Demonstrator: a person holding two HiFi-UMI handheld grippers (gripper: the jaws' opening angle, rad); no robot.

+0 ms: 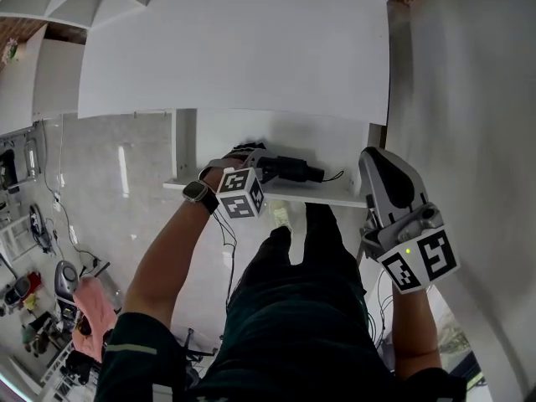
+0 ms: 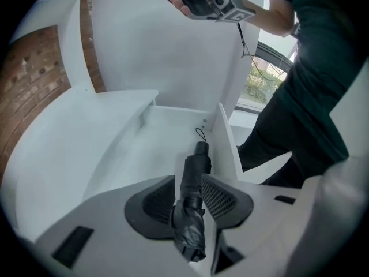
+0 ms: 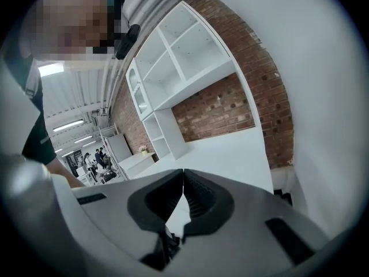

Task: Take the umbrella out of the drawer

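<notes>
left claw (image 2: pixel 188 179) stands apart around the black umbrella (image 2: pixel 192 203), lower centre, lying in the white drawer (image 2: pixel 144 140); best clamp squarely mid-body before lifting straight out. right claw (image 3: pixel 183 176) is together, empty.

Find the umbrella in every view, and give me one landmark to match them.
Head view: umbrella at centre, lying in the drawer.
Left gripper view: umbrella at bottom centre, between the left gripper's jaws.
Right gripper view: not in it.
Landmark: the drawer, whose white side wall shows in the left gripper view; the right gripper view does not show it.
</notes>
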